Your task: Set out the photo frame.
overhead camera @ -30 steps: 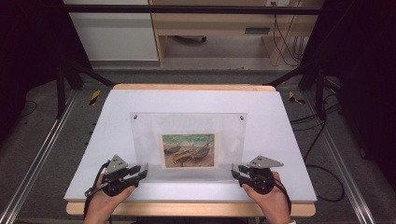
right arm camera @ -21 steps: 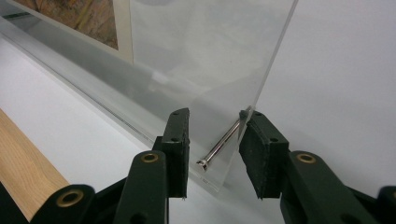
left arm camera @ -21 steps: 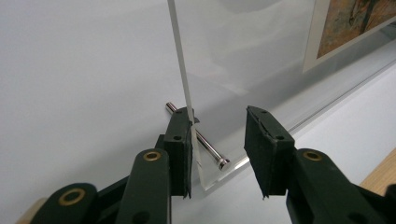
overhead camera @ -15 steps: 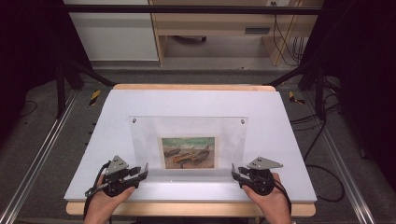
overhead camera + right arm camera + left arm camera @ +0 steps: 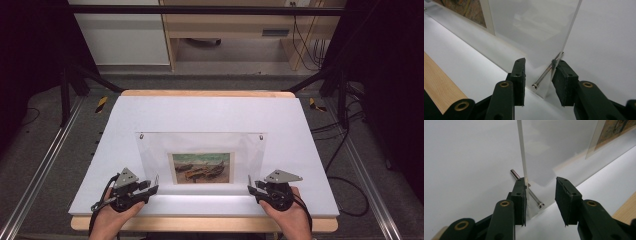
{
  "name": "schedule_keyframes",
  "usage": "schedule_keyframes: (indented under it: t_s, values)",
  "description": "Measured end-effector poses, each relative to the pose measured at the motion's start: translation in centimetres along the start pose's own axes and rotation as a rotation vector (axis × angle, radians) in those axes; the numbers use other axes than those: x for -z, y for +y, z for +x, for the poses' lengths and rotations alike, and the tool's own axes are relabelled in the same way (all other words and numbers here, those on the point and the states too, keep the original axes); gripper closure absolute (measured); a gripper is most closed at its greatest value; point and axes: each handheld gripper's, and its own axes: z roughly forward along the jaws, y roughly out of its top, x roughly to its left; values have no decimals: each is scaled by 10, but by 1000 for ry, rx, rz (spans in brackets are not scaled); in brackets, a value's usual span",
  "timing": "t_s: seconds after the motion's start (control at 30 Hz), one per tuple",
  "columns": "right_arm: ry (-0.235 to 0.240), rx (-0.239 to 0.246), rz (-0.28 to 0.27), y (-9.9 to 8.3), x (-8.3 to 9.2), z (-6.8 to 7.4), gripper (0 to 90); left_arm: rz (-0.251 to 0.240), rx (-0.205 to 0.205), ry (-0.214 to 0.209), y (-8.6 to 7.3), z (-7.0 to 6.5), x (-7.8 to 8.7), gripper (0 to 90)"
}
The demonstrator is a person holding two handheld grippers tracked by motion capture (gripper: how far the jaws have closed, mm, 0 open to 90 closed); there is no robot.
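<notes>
At the acrylic frame (image 5: pixel 201 156) on the white table (image 5: pixel 210 112), we see the left gripper (image 5: pixel 152 187) at its near left corner, right gripper (image 5: pixel 251 186) at its near right; both jaws spread, straddling the metal standoff pins (image 5: pixel 527 191); boat print (image 5: pixel 202 168) inside

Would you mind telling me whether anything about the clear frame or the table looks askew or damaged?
Nothing stands out. The clear acrylic frame sits square on the white table, its boat picture level, no cracks visible. The left tongs and right tongs stand open at its two near corners, each straddling a metal pin.
</notes>
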Motion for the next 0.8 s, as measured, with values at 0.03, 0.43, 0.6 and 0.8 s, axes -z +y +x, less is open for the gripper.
schedule_keyframes:
  t_s: [0.03, 0.43, 0.6, 0.8]
  values:
    - [0, 1, 0, 0, 0, 0, 638, 0, 0, 0, 0, 0, 0, 609]
    - [-3, 3, -2, 0, 0, 0, 633, -5, -12, 1, 0, 0, 0, 600]
    - [-2, 4, -2, 0, 0, 0, 630, -6, -13, 0, 0, 0, -1, 597]
    - [0, 2, -4, 0, -1, 0, 620, -8, -13, -3, 0, 0, -1, 591]
